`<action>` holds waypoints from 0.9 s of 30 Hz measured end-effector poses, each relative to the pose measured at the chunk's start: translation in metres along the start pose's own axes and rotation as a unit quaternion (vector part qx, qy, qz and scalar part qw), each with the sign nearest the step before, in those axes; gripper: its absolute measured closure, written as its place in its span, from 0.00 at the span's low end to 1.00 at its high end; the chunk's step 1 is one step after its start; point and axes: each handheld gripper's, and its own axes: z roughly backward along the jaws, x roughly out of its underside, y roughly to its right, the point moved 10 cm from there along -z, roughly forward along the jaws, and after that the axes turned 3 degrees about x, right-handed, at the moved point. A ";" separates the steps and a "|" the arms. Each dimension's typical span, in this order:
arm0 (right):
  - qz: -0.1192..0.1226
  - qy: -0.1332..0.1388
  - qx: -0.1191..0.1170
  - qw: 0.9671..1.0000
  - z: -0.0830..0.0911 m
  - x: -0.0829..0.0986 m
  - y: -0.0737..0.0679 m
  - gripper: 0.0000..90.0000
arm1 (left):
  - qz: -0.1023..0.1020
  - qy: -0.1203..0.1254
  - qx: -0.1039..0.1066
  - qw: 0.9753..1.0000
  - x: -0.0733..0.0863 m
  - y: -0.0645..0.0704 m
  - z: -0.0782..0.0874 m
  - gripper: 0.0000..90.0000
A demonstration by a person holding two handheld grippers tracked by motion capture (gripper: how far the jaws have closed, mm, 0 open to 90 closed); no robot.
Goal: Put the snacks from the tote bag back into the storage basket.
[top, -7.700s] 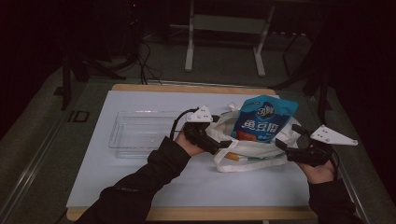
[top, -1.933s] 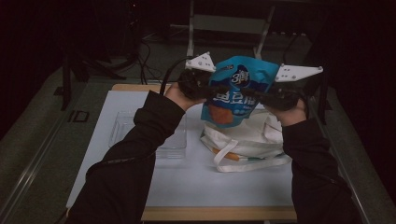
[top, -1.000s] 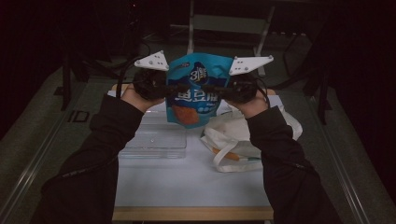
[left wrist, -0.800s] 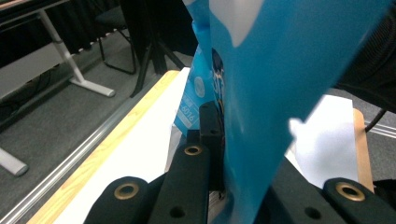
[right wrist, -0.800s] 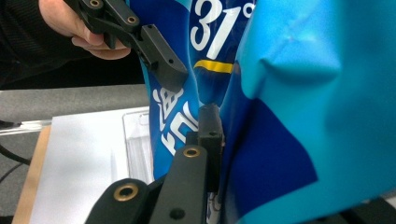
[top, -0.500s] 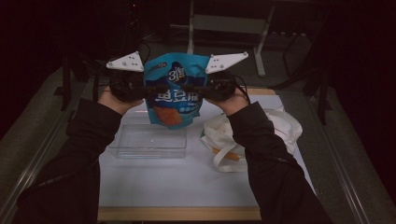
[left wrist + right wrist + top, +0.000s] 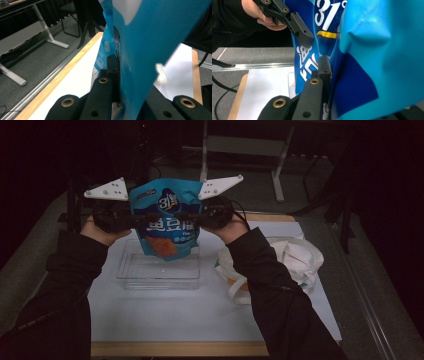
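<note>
A blue snack pouch (image 7: 167, 220) with white lettering hangs upright in the air above a clear plastic tray (image 7: 159, 279). My left gripper (image 7: 142, 216) is shut on the pouch's left edge, and my right gripper (image 7: 190, 215) is shut on its right edge. In the left gripper view the pouch (image 7: 155, 37) rises close between the black jaws. The right gripper view shows the pouch (image 7: 362, 50) pinched beside its own jaw, with the left gripper (image 7: 298, 28) and a hand (image 7: 265, 21) at the far edge. The pouch's lower end hangs just over the tray's back part.
A white cloth tote bag (image 7: 295, 260) lies crumpled to the right of the tray on the white table mat (image 7: 175, 320). The table's wooden edge (image 7: 175, 349) runs along the front. Desk legs and cables stand on the floor behind.
Both grippers have lifted the pouch off the tote bag and carried it leftward, from over the bag to over the clear tray. Both have kept their hold.
</note>
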 end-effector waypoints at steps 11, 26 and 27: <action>-0.020 -0.013 -0.007 1.000 -0.023 0.023 -0.003 0.98 | 0.020 -0.002 0.010 1.000 0.033 -0.006 -0.009 1.00; -0.049 -0.031 -0.024 0.998 -0.061 0.059 -0.013 0.98 | 0.049 -0.019 0.032 0.998 0.083 -0.013 -0.015 1.00; -0.051 -0.033 -0.026 0.998 -0.062 0.061 -0.014 0.98 | 0.049 -0.019 0.032 0.998 0.083 -0.013 -0.015 1.00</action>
